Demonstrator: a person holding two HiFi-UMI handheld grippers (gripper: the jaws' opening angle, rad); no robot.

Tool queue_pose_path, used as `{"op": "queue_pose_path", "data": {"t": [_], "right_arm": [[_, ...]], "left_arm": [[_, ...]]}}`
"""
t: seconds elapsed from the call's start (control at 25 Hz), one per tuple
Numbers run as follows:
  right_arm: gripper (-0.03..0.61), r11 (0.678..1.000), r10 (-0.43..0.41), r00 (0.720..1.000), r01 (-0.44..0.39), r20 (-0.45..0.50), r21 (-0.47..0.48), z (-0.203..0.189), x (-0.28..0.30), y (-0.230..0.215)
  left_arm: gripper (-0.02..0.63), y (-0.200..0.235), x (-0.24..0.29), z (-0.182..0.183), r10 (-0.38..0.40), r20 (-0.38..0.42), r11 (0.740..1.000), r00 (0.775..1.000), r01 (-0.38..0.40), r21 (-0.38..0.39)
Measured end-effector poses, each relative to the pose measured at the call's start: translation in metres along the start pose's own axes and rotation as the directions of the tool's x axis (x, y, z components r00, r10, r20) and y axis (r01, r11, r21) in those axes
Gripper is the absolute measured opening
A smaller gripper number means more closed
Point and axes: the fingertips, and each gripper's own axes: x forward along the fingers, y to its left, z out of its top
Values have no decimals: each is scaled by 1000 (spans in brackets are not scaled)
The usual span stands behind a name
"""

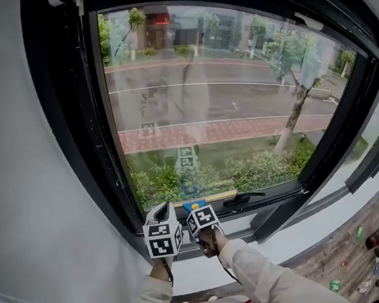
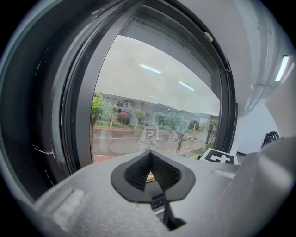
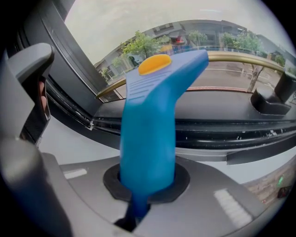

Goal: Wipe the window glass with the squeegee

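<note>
White sleeves [image 1: 265, 281], grey gripper shells [image 2: 88, 206] (black-white marker cubes [image 1: 161, 239])

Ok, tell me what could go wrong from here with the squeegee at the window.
The blue plastic squeegee with the brass-coloured blade sits at the bottom edge of the window glass, close to the black window handle; a sideways stroke to the right could knock it.
The left gripper, shut and empty, hangs right beside the right gripper, which clamps the squeegee; they might collide mid-stroke.
</note>
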Motion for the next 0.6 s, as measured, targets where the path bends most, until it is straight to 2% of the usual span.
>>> {"op": "queue_pose_path", "data": {"t": [0.16, 0.32, 0.6], "right_arm": [[18, 999, -36, 999, 36, -39, -13, -7, 9, -3], [17, 999, 13, 997, -10, -73, 31, -13, 20, 0], [14, 1000, 18, 1000, -18, -19, 26, -10, 18, -2]], "left_arm": [[0, 3, -4, -3, -3, -5, 1000, 1000, 3, 1], [0, 7, -10, -9, -3, -19, 1000, 1000, 3, 2], [0, 19, -27, -30, 1, -56, 1000, 998, -1, 3]]}}
